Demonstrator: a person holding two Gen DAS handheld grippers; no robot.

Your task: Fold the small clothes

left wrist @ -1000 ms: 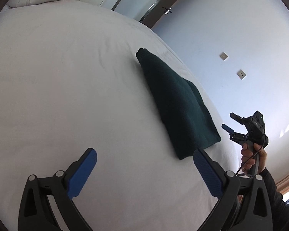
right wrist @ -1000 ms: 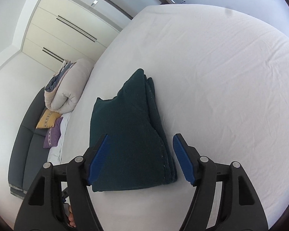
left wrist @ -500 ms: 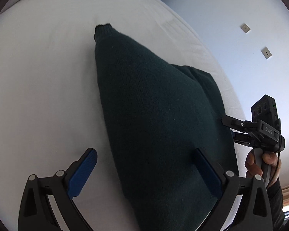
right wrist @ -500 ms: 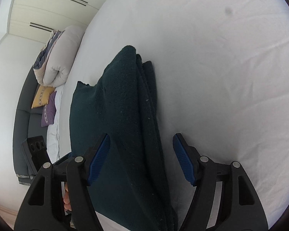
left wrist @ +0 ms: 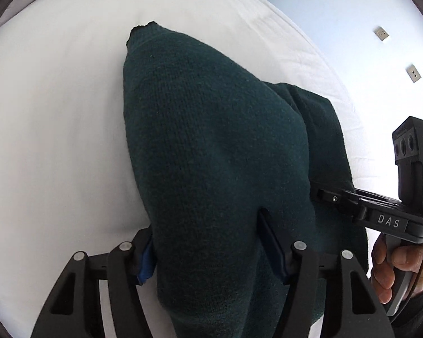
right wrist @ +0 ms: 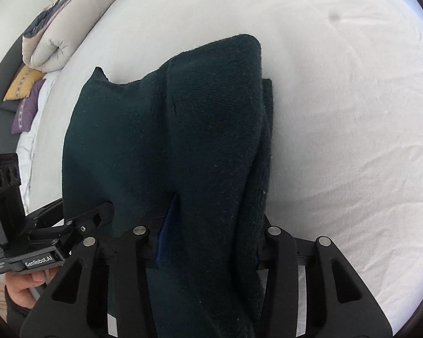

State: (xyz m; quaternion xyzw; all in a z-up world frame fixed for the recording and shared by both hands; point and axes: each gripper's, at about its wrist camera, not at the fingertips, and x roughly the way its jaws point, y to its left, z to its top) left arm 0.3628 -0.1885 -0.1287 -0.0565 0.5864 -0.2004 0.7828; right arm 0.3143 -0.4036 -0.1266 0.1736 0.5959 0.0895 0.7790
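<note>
The dark green knit garment [left wrist: 217, 152] is lying folded on the white bed [left wrist: 56, 129], and where half a second ago both claws were hanging wide apart over its near edge, you are now pinching that edge from both sides. Your left gripper [left wrist: 214, 250] is clamping a thick fold, its blue pads half buried in the cloth; your right gripper [right wrist: 208, 231] seems to be biting the layered edge likewise, though the fabric is hiding one pad. Both are reaching low and forward, side by side, probably readying a lift for the next fold.
</note>
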